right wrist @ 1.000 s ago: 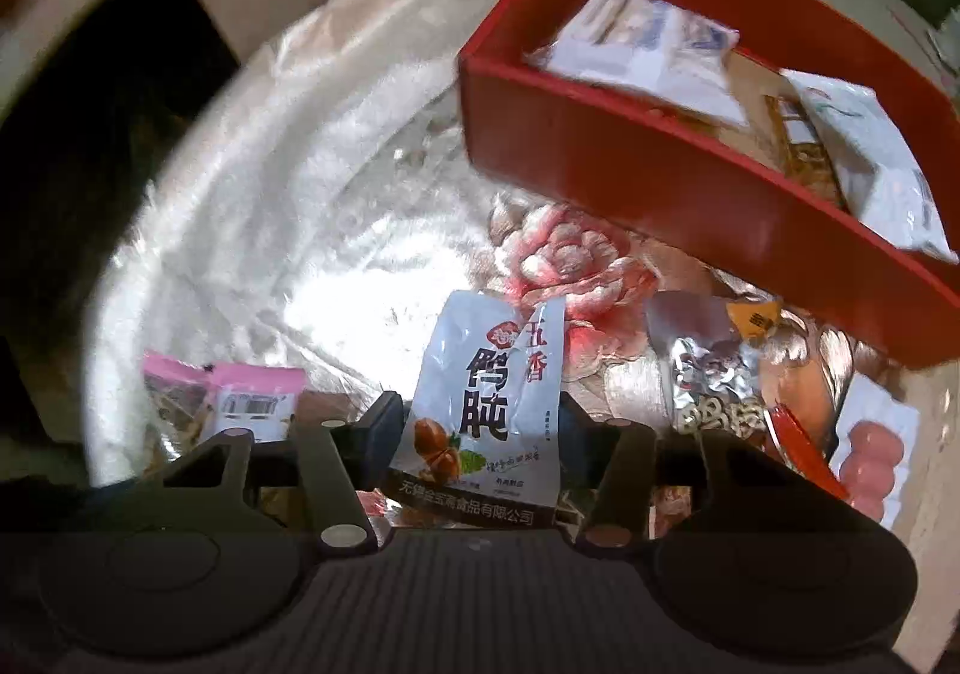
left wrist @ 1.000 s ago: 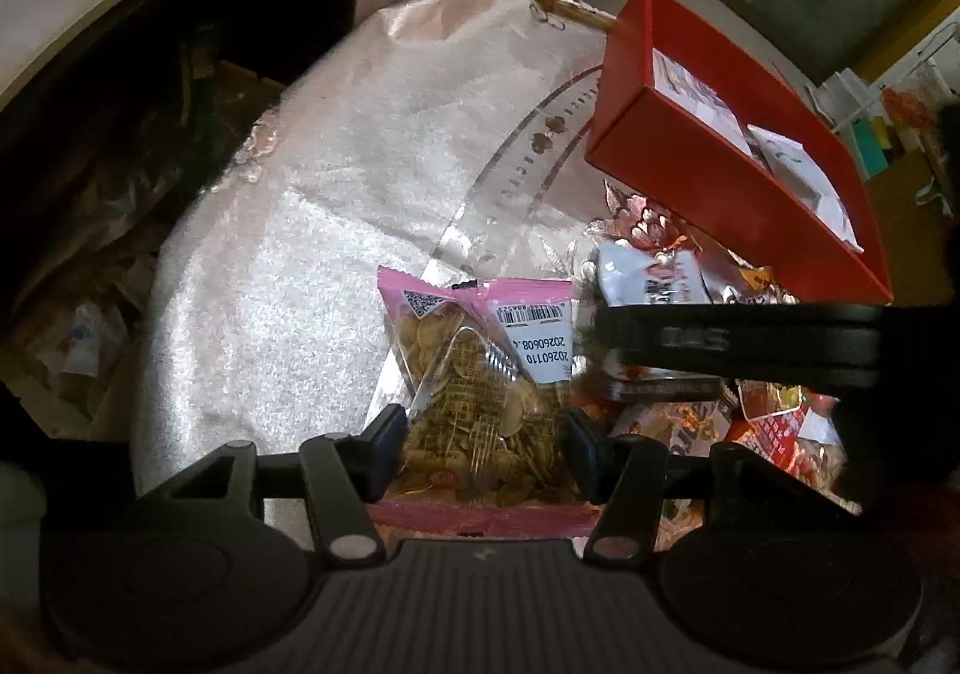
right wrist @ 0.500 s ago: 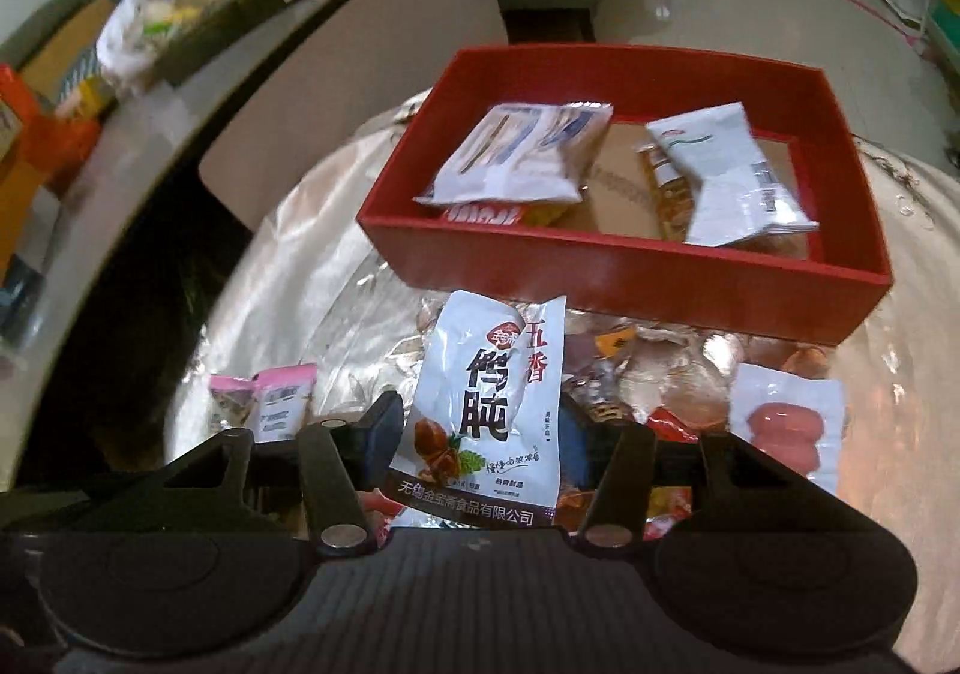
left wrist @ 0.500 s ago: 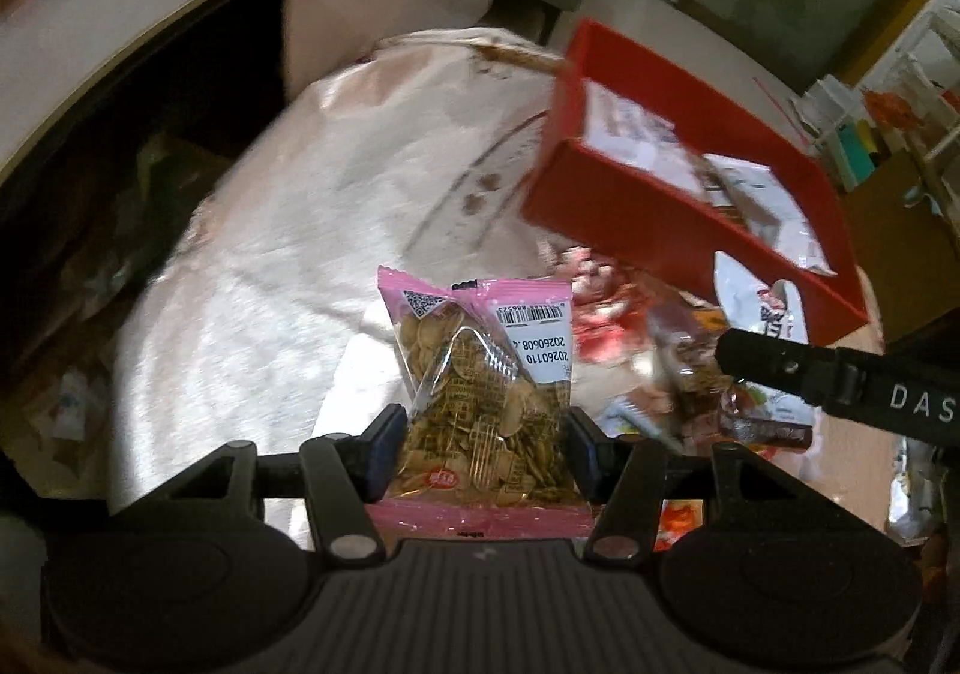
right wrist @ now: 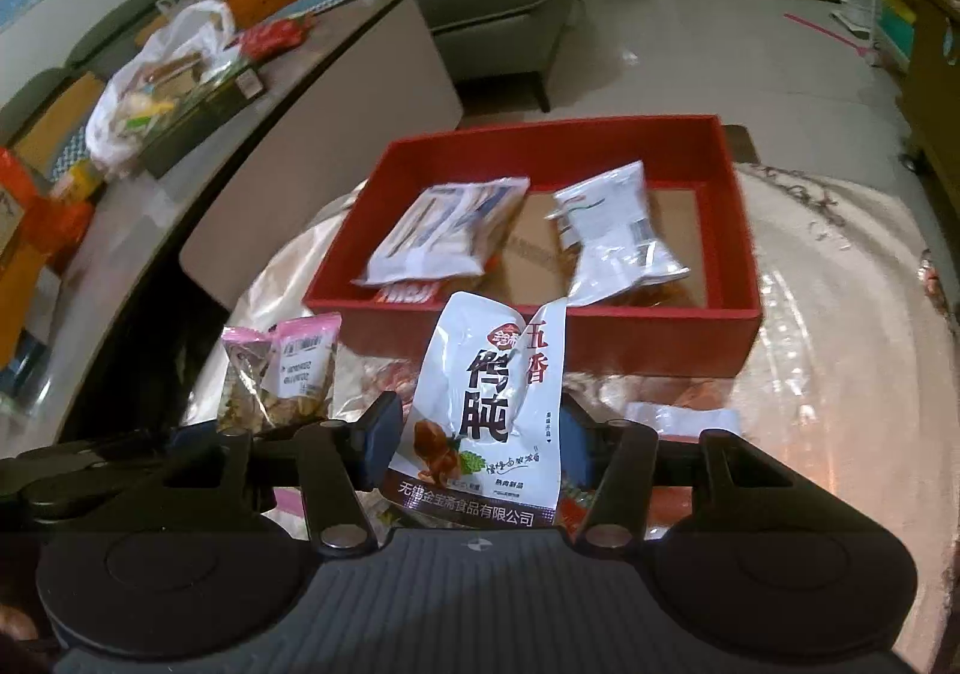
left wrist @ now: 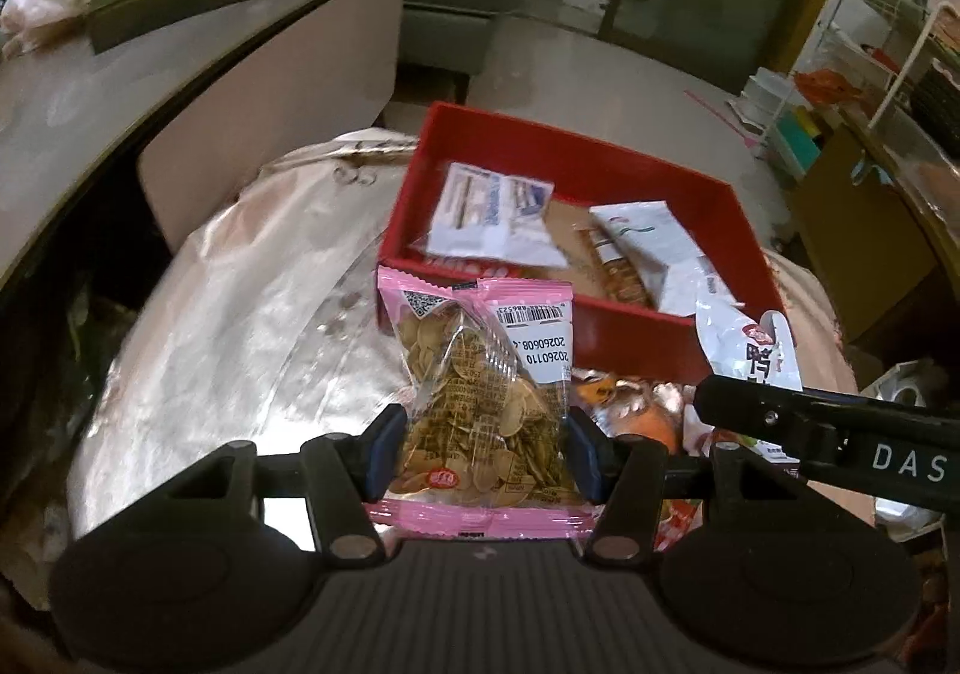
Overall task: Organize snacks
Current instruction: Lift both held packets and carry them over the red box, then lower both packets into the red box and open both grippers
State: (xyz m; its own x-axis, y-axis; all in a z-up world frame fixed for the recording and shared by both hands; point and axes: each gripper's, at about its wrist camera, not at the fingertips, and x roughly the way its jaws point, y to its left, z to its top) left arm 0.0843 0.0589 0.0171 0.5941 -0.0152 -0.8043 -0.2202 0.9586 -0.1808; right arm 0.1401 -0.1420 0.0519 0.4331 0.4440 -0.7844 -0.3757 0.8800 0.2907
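we are mid-carry: our left hand-held gripper clenches the pink seed pack, our right hand-held gripper the white pouch. the red box sits just ahead of both; next we judge: reach over its near wall and release.

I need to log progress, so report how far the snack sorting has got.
Done: two white packets already lie in the red box. In hand: the left gripper is shut on the pink seed packet, and the right gripper is shut on the white pouch, both held short of the box. Left: several loose snacks on the shiny tablecloth.
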